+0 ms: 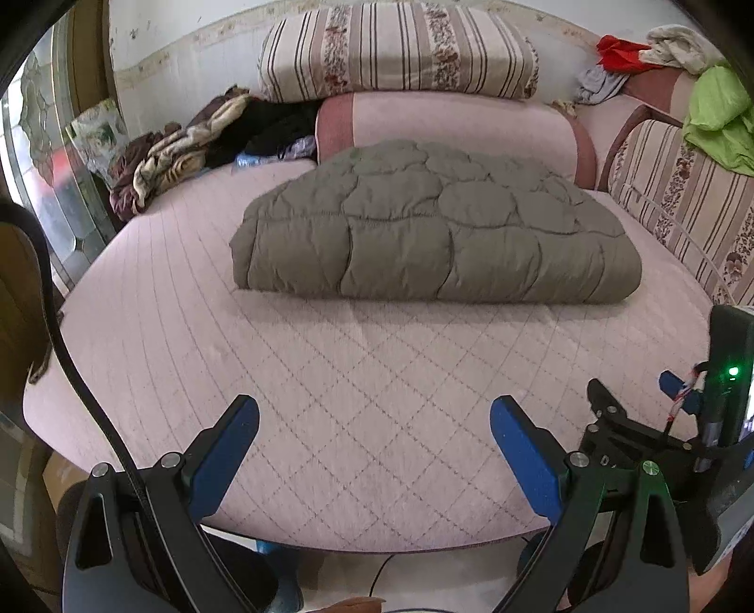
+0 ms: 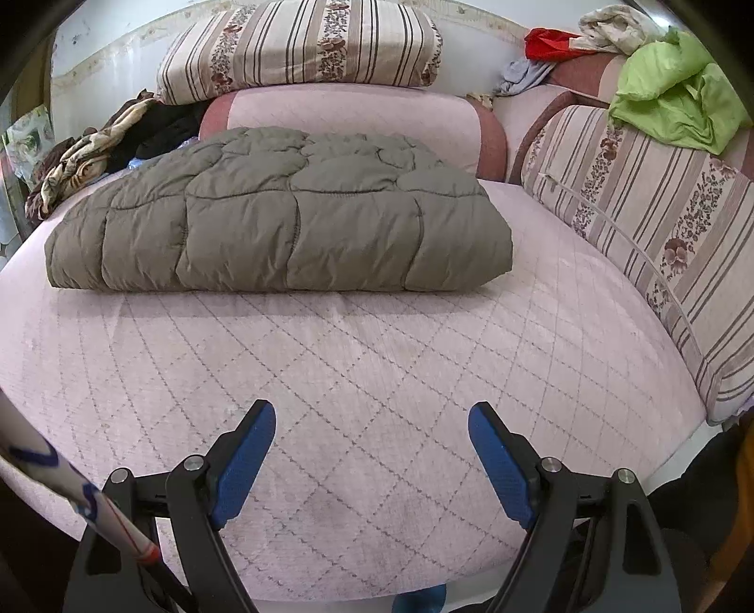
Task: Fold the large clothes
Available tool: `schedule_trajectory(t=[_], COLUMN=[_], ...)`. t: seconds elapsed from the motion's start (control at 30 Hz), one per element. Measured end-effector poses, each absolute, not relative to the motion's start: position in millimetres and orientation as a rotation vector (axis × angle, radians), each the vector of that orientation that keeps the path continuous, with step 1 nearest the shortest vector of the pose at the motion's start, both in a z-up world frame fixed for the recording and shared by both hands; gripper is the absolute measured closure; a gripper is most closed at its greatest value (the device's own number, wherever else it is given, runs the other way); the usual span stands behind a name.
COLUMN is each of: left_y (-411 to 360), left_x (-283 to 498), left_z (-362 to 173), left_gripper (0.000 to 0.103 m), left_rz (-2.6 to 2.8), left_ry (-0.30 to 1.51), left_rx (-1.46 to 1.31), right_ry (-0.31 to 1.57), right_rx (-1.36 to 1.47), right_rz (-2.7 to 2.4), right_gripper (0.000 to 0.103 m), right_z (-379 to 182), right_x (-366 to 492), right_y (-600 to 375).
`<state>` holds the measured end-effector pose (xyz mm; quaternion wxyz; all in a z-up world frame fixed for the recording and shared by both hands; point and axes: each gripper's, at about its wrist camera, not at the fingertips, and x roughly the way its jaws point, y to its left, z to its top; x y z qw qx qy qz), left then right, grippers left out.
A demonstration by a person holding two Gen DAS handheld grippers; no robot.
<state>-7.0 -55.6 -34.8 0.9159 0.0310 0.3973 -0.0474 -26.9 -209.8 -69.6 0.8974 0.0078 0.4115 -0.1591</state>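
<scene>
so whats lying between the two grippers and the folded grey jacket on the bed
Nothing but bare pink quilted mattress. Both wrist views show it running unbroken from the open left gripper and open right gripper up to the folded grey puffer jacket.

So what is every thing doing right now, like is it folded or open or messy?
left gripper: open, empty, above the bed
right gripper: open, empty, above the bed
grey puffy jacket: folded into a neat bundle, lying flat on the pink bed cover
striped pillow: stacked on the pink cushion
green cloth: crumpled, unfolded
brown patterned clothes: heaped, unfolded
</scene>
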Motion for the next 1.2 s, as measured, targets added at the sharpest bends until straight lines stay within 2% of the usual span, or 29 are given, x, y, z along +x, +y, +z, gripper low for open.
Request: schedule_trajectory(t=[0.43, 1.2], left_y=[-45, -47], left_x=[5, 9], left_z=[-55, -63], left_gripper=[0.005, 0.005], left_rz=[-0.092, -0.076], left_ry=[0.884, 0.899], left_rx=[0.037, 0.056], right_ry=[0.884, 0.873], right_rx=[-0.002, -0.013], right_rz=[-0.338, -0.340], right_gripper=[0.016, 0.016], right_z=[-80, -82], right_x=[-20, -18], right_y=[-206, -203])
